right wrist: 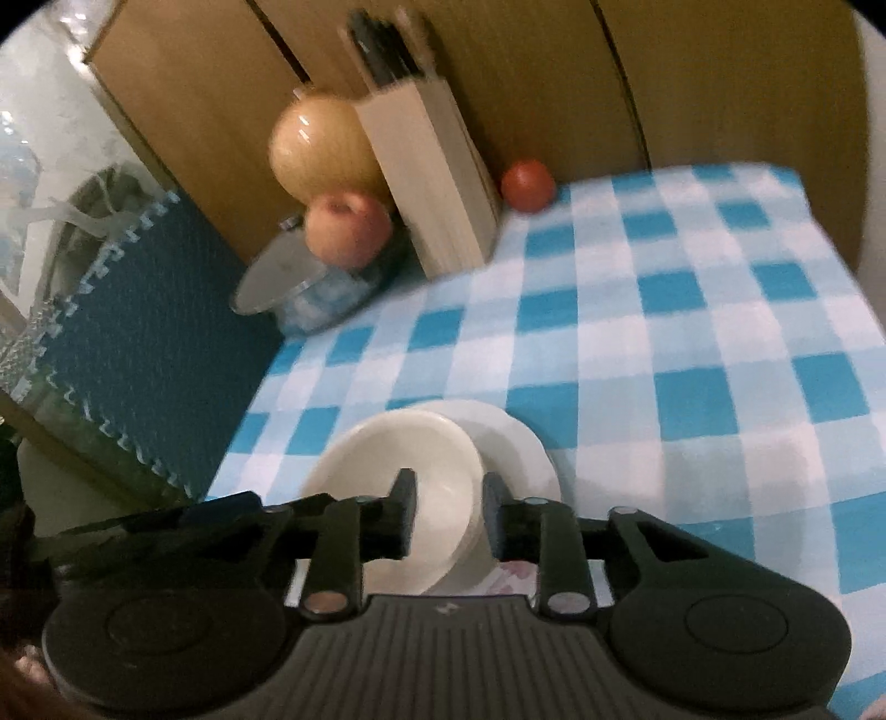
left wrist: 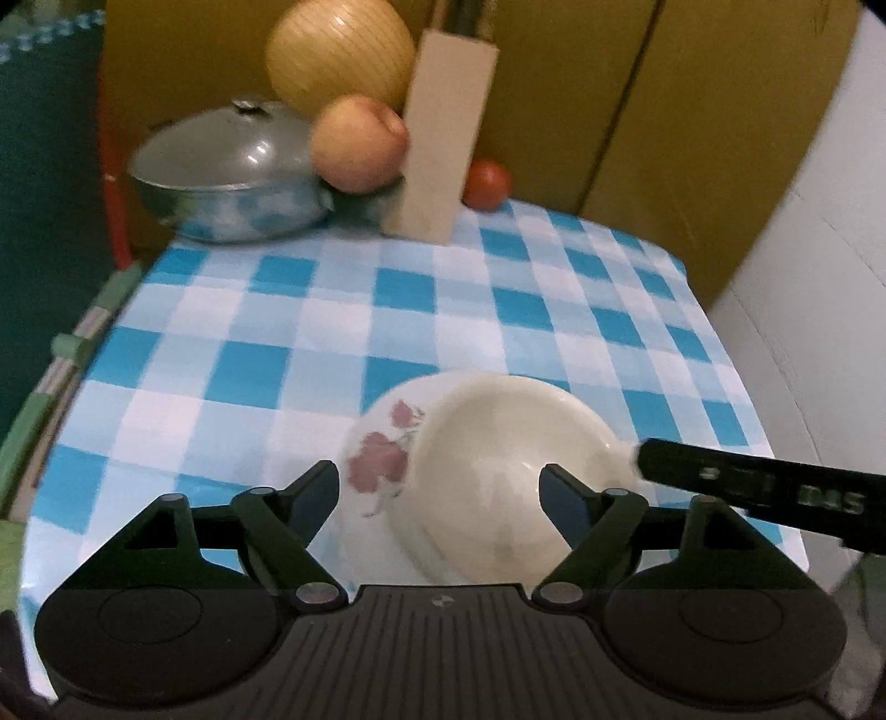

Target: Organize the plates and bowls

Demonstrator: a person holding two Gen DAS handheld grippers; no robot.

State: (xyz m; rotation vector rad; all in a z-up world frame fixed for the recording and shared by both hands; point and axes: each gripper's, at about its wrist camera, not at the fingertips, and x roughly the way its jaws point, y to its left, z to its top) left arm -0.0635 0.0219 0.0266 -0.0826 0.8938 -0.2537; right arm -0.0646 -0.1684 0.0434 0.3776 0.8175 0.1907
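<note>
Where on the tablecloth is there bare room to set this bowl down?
The checked tablecloth lies bare across its middle and right side, from the floral plate back to the knife block and tomato. The back left corner is crowded: lidded pot, apple, melon.

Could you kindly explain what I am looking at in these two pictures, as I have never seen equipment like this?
There is no robot here: a person holds a two-fingered gripper in each hand, and a fisheye camera on each looks forward along its fingers. One picture is from the left gripper, the other from the right gripper. On the checked tablecloth a cream bowl sits tilted on a flowered plate. The right gripper's jaws straddle the bowl's rim and appear to pinch it; the left jaws stand open around the dishes. At the back are a lidded pot, an apple, a large onion, a knife block and a tomato.
</note>
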